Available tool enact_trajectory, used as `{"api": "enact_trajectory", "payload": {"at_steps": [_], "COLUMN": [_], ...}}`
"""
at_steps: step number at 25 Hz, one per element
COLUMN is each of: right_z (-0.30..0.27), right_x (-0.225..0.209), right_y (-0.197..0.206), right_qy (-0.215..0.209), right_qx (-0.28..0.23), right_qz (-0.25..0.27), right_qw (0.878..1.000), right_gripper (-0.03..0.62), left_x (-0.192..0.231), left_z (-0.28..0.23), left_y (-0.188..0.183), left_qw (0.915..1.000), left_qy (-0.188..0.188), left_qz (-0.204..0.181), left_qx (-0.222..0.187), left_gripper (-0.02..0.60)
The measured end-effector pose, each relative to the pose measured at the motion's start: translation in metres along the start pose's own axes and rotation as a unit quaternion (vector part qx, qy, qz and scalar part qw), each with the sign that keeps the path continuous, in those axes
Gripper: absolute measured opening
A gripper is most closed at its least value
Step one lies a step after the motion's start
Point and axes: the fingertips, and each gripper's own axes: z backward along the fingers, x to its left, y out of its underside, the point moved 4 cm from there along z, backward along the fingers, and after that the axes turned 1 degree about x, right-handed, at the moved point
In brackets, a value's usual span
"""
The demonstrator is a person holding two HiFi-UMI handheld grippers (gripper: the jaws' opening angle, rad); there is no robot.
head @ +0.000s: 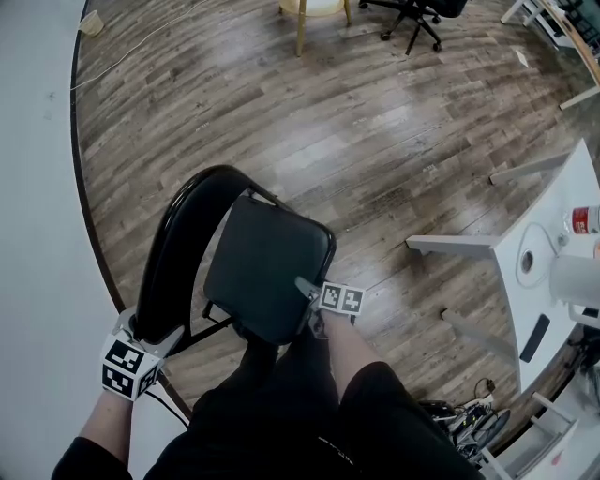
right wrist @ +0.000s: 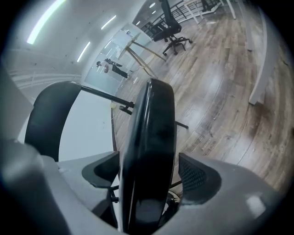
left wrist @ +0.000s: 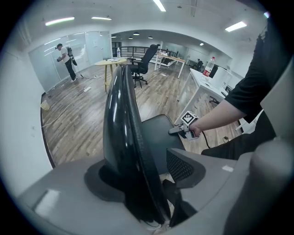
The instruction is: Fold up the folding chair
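A black folding chair stands on the wood floor right in front of me. My left gripper [head: 141, 342] is shut on the lower end of its curved backrest [head: 178, 239]. In the left gripper view the glossy backrest [left wrist: 121, 137] runs edge-on between the jaws of that gripper [left wrist: 140, 179]. My right gripper [head: 314, 295] is shut on the near edge of the seat [head: 267, 262]. The right gripper view shows the seat [right wrist: 149, 151] edge-on between the jaws of this gripper [right wrist: 149, 179], with the backrest [right wrist: 43, 119] at the left.
A white desk [head: 553, 309] with a bottle [head: 583, 220] stands at the right, cables [head: 459, 417] on the floor under it. A white wall [head: 37, 234] runs along the left. An office chair [head: 412, 14] and a wooden table's leg [head: 302, 28] stand far off. A person [left wrist: 66, 59] stands far back.
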Motion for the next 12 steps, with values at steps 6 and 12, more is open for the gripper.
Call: {"api": "enact_trajectory", "payload": {"at_steps": [6,12], "right_z": [-0.014,-0.017], "right_x": [-0.007,-0.004], "right_y": [0.000,0.001], "right_qy": [-0.032,-0.075], "right_qx": [0.012,0.013], "right_qz": [-0.018,-0.044], "right_qw": [0.999,0.996], "right_gripper": [0.391,0.372], "left_x": [-0.002,0.002], "left_z": [-0.001,0.000], "left_y": [-0.001,-0.001], "left_qw": [0.9999,0.9997], "left_qy": [0.000,-0.017], "left_qz": [0.010,0.017], "left_qx": [-0.002,-0.009], "left_gripper": [0.261,0.195]}}
